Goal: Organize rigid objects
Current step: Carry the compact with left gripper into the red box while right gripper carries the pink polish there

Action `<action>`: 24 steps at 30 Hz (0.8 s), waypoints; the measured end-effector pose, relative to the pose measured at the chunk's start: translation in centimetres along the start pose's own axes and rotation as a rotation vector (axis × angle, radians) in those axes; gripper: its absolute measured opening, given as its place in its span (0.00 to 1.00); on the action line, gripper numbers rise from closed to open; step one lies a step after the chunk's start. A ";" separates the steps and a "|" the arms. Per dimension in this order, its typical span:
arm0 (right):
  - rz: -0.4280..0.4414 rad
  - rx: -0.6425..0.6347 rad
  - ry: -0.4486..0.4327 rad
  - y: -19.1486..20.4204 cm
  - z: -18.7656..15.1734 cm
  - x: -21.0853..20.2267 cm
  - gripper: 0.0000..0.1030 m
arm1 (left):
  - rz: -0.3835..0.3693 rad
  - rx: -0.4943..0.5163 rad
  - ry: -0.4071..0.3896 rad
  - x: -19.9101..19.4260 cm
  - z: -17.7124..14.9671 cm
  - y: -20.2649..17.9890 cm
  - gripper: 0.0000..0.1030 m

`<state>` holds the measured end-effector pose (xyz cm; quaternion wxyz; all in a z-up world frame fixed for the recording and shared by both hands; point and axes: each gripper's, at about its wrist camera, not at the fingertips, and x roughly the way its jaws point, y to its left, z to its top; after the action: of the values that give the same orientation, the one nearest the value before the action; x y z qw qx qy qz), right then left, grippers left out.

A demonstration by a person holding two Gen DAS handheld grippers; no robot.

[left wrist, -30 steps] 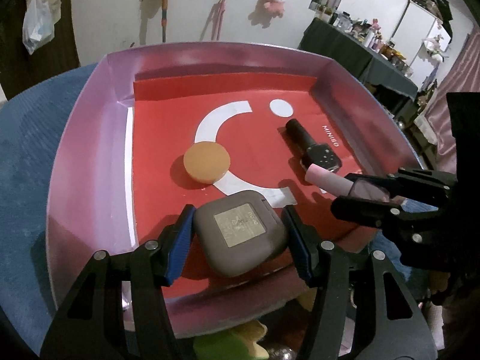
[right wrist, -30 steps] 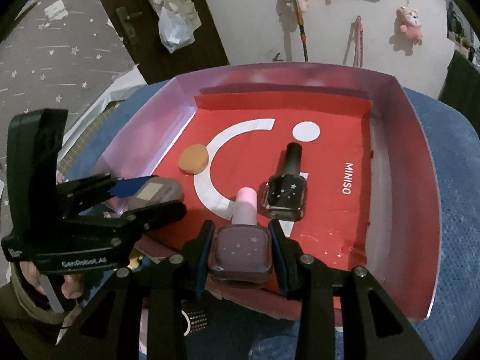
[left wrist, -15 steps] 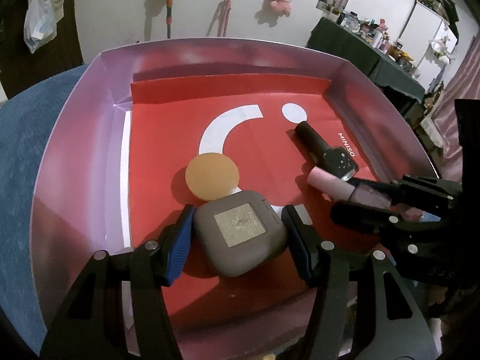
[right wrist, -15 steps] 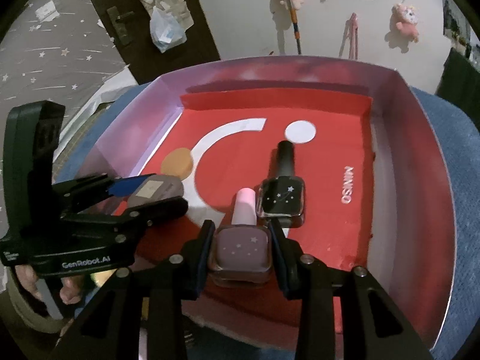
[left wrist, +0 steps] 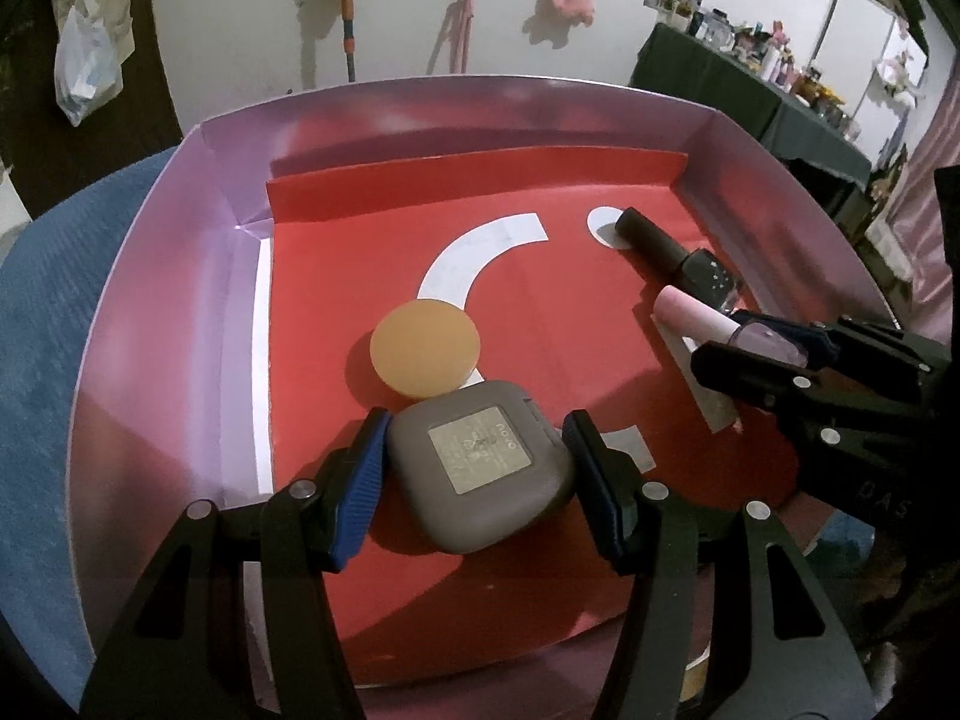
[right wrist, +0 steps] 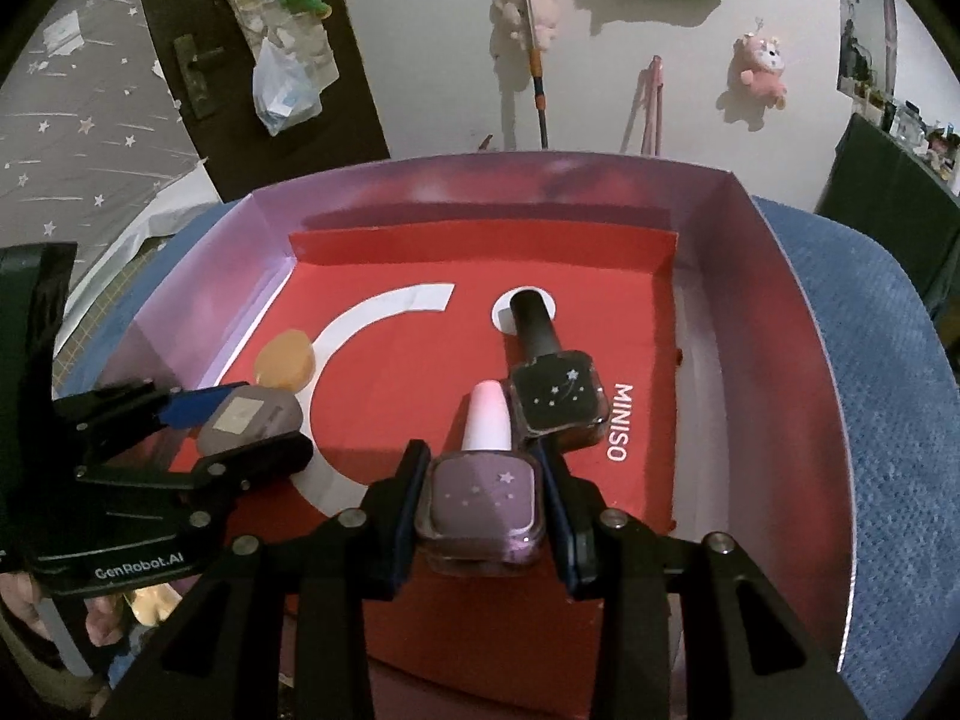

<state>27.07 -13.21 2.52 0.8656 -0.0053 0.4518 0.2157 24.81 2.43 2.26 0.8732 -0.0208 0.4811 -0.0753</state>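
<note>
Left wrist: L gripper clamping grey case, R gripper gripping pink polish; both now deeper over tray, sponge at 11 o'clock; set-down prob next.

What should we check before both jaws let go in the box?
1. Left gripper jaws clamp the grey case: ok.
2. Right gripper jaws clamp the purple polish bottle: ok.
3. Both items over the red box floor: ok.
4. Case resting on the floor: cannot tell.
5. Case clear of the orange disc: not ok, they touch or overlap.
6. Purple bottle clear of the black bottle: not ok, its pink cap lies against it.
</note>
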 end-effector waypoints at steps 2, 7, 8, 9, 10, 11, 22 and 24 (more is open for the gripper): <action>-0.001 0.000 0.010 0.0 0.0 0.2 0.37 | -0.001 -0.001 0.000 0.0 0.0 0.1 0.55; 0.009 0.012 0.029 -0.4 0.0 0.5 0.37 | 0.008 0.006 0.002 0.0 0.0 0.0 0.55; 0.006 0.010 0.031 -0.3 0.0 0.6 0.37 | 0.006 0.004 0.002 0.0 0.0 0.0 0.55; 0.004 0.008 0.031 -0.2 0.0 0.5 0.37 | 0.002 0.001 0.001 0.0 -0.1 0.0 0.55; 0.004 0.008 0.031 -0.2 0.1 0.6 0.37 | -0.001 -0.002 0.001 0.0 -0.1 0.1 0.55; 0.006 0.010 0.031 -0.2 0.1 0.5 0.37 | -0.004 -0.005 0.001 0.0 -0.1 0.2 0.55; 0.008 0.012 0.031 -0.2 0.1 0.6 0.37 | -0.037 -0.029 0.000 -0.1 0.0 0.7 0.56; 0.008 0.013 0.031 -0.2 0.1 0.6 0.38 | -0.048 -0.038 0.005 -0.2 0.0 0.8 0.56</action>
<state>27.54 -13.20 2.10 0.8576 -0.0012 0.4667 0.2161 24.84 3.19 2.33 0.8693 -0.0488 0.4840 -0.0872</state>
